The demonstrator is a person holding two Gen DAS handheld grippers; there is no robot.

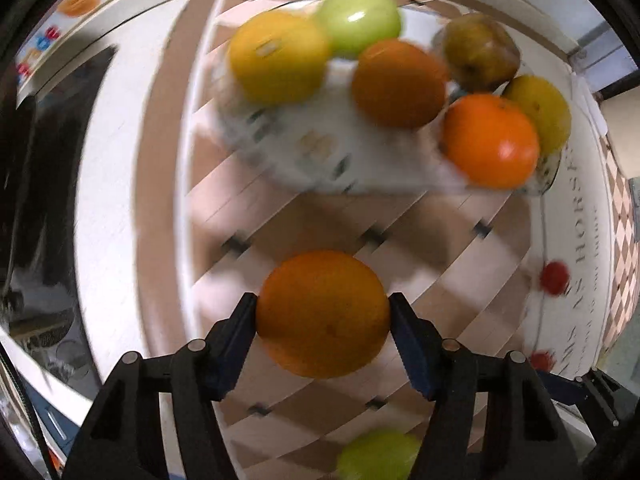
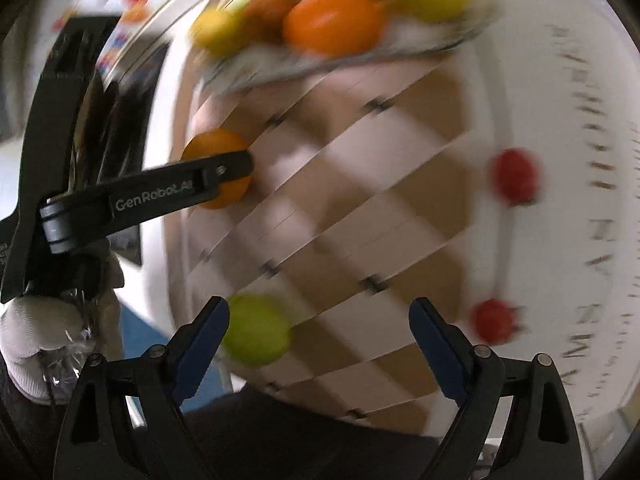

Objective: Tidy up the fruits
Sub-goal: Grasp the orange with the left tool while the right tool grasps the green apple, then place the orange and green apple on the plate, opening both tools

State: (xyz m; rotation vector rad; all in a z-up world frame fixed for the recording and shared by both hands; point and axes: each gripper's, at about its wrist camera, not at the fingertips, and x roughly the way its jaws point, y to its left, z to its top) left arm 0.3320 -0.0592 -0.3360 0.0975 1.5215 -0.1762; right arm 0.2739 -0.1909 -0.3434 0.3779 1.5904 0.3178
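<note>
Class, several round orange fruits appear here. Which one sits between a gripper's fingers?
The round orange fruit alone on the checked mat, between the left gripper pads; the other oranges lie on the white plate.

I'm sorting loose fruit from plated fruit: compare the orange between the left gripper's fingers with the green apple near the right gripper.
The orange is orange and looks larger; the green apple is yellow-green and looks smaller. The left gripper has its pads against both sides of the orange, while the green apple lies free, just beside one finger of the open right gripper. Both are round and lie on the patterned mat, off the plate.
</note>
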